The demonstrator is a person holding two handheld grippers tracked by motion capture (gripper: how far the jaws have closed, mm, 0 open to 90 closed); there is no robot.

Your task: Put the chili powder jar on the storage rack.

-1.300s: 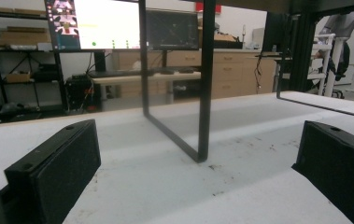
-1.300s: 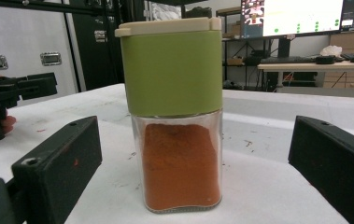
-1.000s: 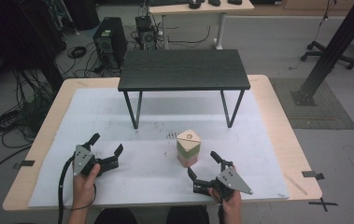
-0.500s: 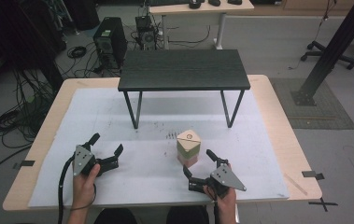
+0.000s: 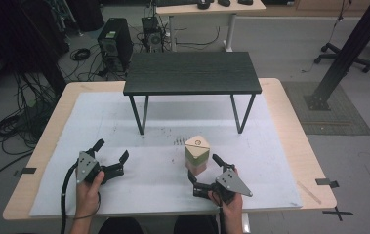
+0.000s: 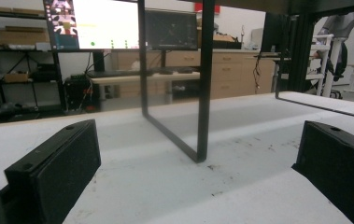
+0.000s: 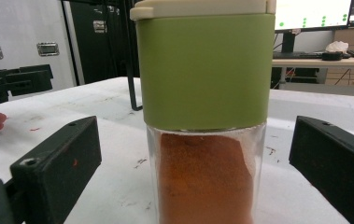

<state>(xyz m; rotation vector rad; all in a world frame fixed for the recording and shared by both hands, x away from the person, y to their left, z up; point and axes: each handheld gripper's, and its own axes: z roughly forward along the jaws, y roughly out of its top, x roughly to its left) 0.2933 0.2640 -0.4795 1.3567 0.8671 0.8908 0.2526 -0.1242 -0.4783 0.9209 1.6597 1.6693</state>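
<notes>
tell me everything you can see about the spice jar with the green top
The spice jar stands upright on the white table cover, in front of the small black table. Its lower body looks like clear glass or plastic holding orange-red powder; above sits a broad green band, capped by a cream lid with a small round mark. It sits between the open jaws of the right tool, which do not touch it.

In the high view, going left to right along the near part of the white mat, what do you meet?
Left tongs → spice jar with green collar and cream lid → right tongs, open just in front of the jar.
</notes>
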